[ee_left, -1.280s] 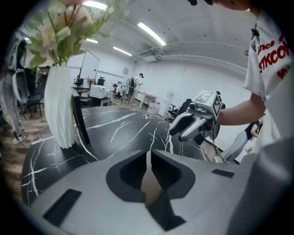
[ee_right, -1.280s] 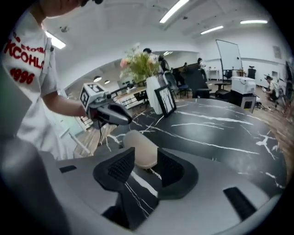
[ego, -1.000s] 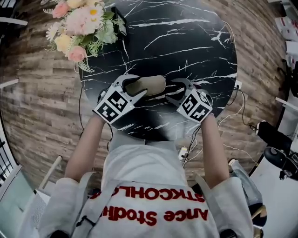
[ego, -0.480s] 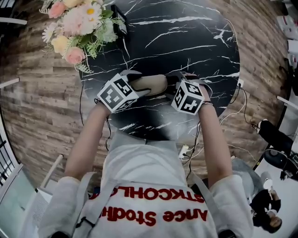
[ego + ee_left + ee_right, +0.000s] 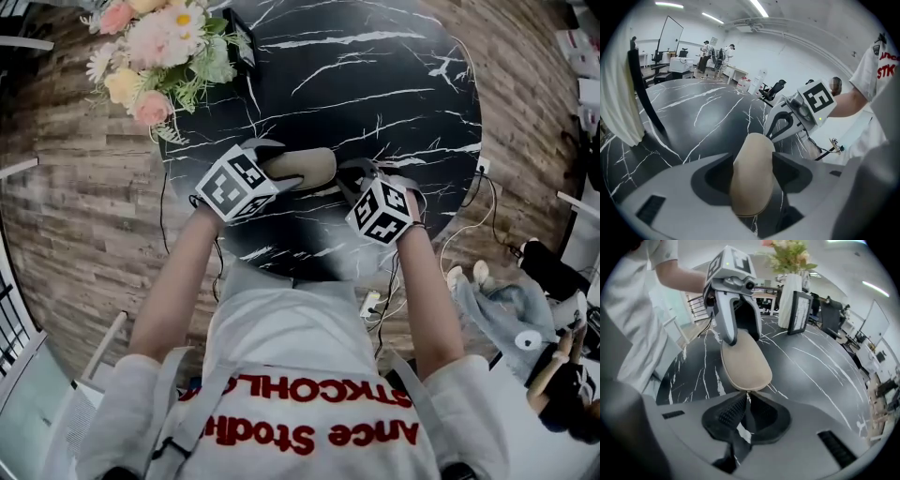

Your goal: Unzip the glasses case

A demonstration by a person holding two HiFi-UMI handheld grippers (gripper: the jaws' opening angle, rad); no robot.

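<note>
Jaws: left gripper [image 5: 752, 161] clamped across glasses case [image 5: 745, 364]; right gripper [image 5: 746, 398] pinched on zip tab [image 5: 747, 393] just ahead. Risk: thin tab slips free under pull.

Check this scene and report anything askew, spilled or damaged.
Nothing stands out. The case looks intact, clamped in the left gripper. The right gripper is shut at the case's end, seemingly on the zip pull. The vase stands upright on the table, and nothing has spilled.

Overhead; gripper views seemingly face across case [image 5: 300, 167]
</note>
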